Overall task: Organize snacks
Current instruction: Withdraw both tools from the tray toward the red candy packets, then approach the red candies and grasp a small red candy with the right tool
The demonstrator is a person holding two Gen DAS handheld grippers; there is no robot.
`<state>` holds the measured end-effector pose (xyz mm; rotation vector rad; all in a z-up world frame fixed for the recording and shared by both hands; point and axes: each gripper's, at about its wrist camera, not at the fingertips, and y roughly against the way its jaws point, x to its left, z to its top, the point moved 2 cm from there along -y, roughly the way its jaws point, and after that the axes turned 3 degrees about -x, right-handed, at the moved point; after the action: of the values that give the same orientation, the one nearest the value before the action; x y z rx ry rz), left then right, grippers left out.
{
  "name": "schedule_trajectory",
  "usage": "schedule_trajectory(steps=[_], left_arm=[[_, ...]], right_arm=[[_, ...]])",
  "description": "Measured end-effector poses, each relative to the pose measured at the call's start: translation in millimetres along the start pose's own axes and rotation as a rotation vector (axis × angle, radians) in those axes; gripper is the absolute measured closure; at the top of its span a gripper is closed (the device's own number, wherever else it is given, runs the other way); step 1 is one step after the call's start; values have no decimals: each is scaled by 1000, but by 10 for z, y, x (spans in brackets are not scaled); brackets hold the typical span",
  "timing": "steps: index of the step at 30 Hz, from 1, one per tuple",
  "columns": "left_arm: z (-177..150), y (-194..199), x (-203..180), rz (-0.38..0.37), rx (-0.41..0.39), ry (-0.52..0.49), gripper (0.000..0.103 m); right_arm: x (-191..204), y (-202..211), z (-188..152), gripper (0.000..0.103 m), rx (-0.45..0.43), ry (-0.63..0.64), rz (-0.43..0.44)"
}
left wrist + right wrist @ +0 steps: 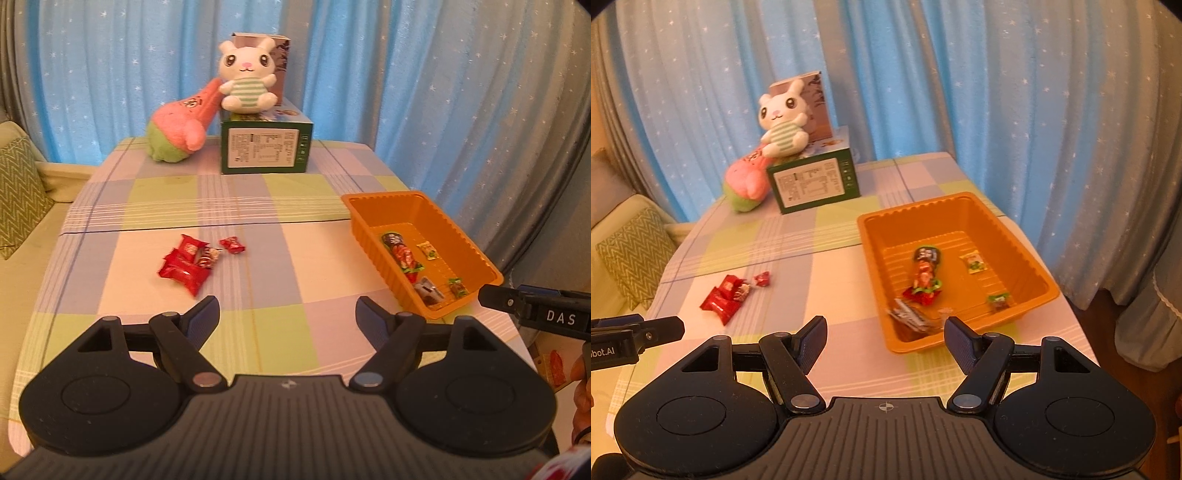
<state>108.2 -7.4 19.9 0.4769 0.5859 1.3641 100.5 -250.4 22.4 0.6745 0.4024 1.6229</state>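
Left tool point(288, 314) and right tool point(885, 334) both gape wide above the table point(258, 295), gripping nothing.

Red-wrapped snacks point(186, 264) clustered on the checked cloth; mixed wrapped ones inside orange tray point(476, 254).

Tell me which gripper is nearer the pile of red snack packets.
Left. The left gripper hangs just short of the red snack packets; the right gripper sits off to their side, before the orange tray.
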Motion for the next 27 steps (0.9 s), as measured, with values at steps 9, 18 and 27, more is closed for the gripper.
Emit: schedule_trajectory(steps=[9, 18, 27], left_arm=[[-75, 37, 283, 33, 2, 26, 21], [-143, 8, 639, 65, 8, 53, 21], [-114, -152, 881, 84, 22, 68, 21]], right_arm=[[210, -109, -43, 33, 22, 33, 29], [415, -256, -96, 33, 44, 62, 61], [621, -469, -108, 33, 55, 92, 83]])
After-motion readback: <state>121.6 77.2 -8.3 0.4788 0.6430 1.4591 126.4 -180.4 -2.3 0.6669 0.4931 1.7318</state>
